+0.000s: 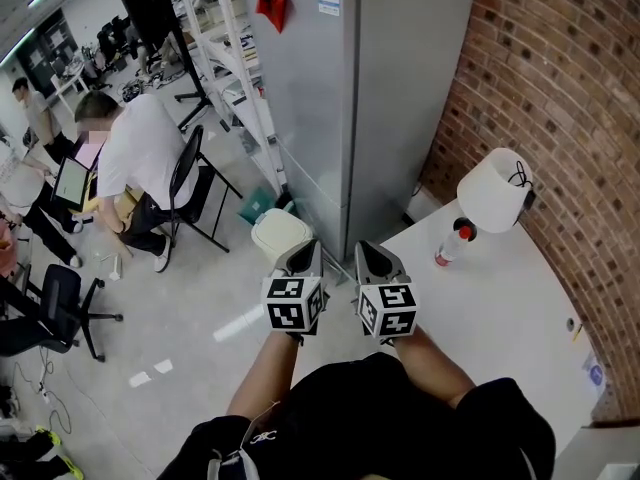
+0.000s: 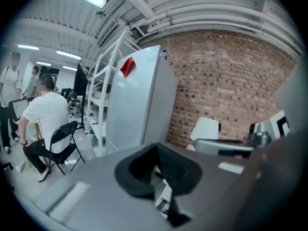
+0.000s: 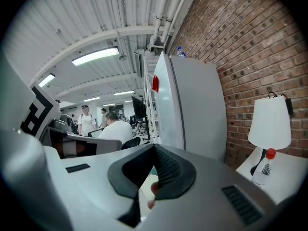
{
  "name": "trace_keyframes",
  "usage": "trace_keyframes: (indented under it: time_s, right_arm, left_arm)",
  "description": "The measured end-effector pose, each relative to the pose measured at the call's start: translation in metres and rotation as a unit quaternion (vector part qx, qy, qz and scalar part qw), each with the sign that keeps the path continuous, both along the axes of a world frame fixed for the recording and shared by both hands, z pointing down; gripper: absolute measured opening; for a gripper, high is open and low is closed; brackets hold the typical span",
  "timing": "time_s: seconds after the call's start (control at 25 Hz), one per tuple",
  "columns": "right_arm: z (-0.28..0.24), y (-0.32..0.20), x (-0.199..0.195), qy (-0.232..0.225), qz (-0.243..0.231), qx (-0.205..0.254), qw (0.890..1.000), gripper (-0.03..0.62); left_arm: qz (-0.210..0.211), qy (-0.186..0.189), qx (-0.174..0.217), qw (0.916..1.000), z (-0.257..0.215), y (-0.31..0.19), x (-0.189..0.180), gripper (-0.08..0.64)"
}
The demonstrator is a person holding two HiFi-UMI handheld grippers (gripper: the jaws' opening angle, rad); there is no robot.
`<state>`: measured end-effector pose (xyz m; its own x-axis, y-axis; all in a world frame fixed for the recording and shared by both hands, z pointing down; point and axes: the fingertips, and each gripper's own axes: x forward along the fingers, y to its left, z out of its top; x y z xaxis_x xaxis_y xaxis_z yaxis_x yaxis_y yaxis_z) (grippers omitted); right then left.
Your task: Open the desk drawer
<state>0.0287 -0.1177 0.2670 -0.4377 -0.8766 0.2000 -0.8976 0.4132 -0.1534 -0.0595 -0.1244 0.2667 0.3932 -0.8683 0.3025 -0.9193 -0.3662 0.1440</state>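
No desk drawer shows in any view. The white desk (image 1: 505,313) stands at the right against the brick wall, and only its top is visible. I hold both grippers raised side by side in front of my chest, left of the desk's near corner and pointing out over the floor. The left gripper (image 1: 305,250) has its jaws together with nothing between them, as the left gripper view (image 2: 156,146) confirms. The right gripper (image 1: 366,250) is likewise shut and empty in its own view (image 3: 154,147). Neither touches the desk.
A white table lamp (image 1: 493,190) and a red-capped bottle (image 1: 452,244) stand at the desk's far end. A tall grey fridge (image 1: 350,98) rises ahead, with a white bin (image 1: 280,234) at its foot. A seated person (image 1: 135,163) on a folding chair and an office chair (image 1: 50,308) are at the left.
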Motion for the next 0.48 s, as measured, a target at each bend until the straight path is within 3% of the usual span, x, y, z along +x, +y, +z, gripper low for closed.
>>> trace_keyframes:
  time_s: [0.48]
  right_arm:
    - [0.006, -0.002, 0.013, -0.001, 0.019, -0.007, 1.0, -0.009]
  left_arm:
    - [0.007, -0.004, -0.007, 0.9999, 0.004, -0.006, 0.003, -0.003]
